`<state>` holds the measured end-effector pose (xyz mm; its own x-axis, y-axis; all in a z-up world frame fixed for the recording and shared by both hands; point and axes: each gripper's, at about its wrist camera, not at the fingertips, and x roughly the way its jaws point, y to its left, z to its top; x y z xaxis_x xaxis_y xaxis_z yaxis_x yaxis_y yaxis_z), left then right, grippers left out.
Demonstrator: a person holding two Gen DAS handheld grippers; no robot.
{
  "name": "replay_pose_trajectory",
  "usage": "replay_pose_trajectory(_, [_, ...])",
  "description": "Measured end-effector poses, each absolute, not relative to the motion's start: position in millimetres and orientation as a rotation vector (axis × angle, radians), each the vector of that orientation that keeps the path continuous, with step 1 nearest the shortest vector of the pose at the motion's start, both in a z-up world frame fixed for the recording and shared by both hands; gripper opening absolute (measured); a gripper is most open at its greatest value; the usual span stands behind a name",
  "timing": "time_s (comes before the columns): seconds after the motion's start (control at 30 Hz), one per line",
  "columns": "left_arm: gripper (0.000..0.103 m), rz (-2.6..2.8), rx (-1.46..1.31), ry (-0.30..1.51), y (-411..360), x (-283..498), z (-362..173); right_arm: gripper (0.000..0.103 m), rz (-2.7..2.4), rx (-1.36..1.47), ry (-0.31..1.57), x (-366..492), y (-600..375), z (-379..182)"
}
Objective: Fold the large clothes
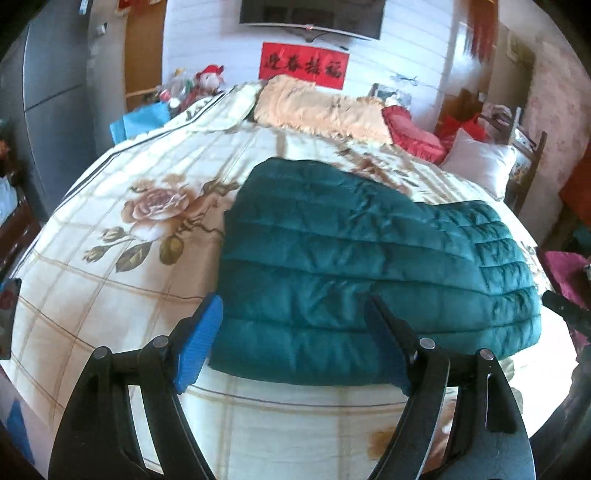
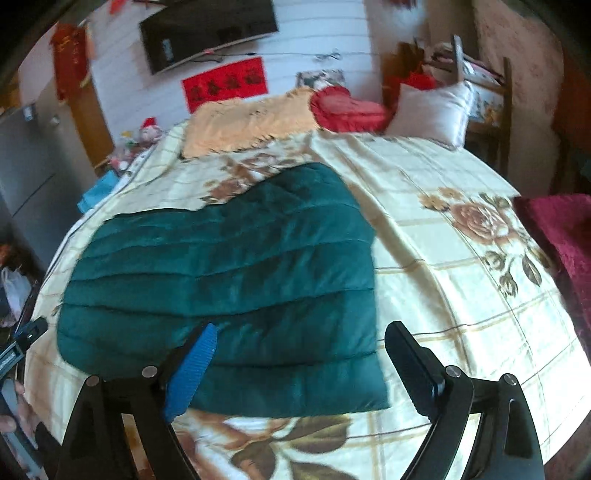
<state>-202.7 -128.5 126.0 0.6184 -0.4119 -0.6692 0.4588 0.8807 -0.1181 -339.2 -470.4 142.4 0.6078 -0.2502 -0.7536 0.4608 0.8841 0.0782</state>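
A dark green quilted jacket [image 1: 369, 266] lies folded and flat on the cream floral bedspread [image 1: 122, 258]. In the left wrist view my left gripper [image 1: 293, 306] hangs open above the jacket's near left corner, nothing between its blue pads [image 1: 201, 343]. In the right wrist view the same jacket [image 2: 236, 280] fills the middle left. My right gripper [image 2: 301, 334] is open over its near right corner, apart from the fabric. The right gripper's tip [image 1: 565, 310] shows at the far right of the left wrist view, and the left gripper's tip [image 2: 22, 339] at the left edge of the right wrist view.
At the bed's far end lie a peach fringed blanket [image 1: 321, 110], a red heart cushion [image 1: 410, 133] and a white pillow [image 1: 480, 162]. A dark red cloth [image 2: 557, 236] hangs at the right edge. A grey cabinet [image 1: 48, 92] stands on the left, a television [image 1: 310, 16] on the wall.
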Motion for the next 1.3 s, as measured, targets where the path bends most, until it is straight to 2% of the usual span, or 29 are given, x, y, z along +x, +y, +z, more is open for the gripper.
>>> replay_pose_trajectory(0.17, [0.079,-0.517,0.070,0.718,-144,-225,135,0.092,-0.386,0.204,0.783,-335,-426,153])
replay_pose_trajectory(0.3, [0.079,-0.526,0.073,0.702,-154,-238,138,0.097,-0.361,0.192,0.754,-334,-401,155])
replay_pose_trajectory(0.57, [0.079,-0.514,0.101,0.676,-165,-254,137,0.098,-0.331,0.181,0.740,-331,-371,150])
replay_pose_trajectory(0.7, [0.079,-0.507,0.109,0.666,-167,-257,135,0.103,-0.333,0.186,0.737,-331,-364,149])
replay_pose_trajectory(1.3, [0.079,-0.488,0.112,0.659,-167,-261,132,0.103,-0.328,0.143,0.733,-329,-348,149])
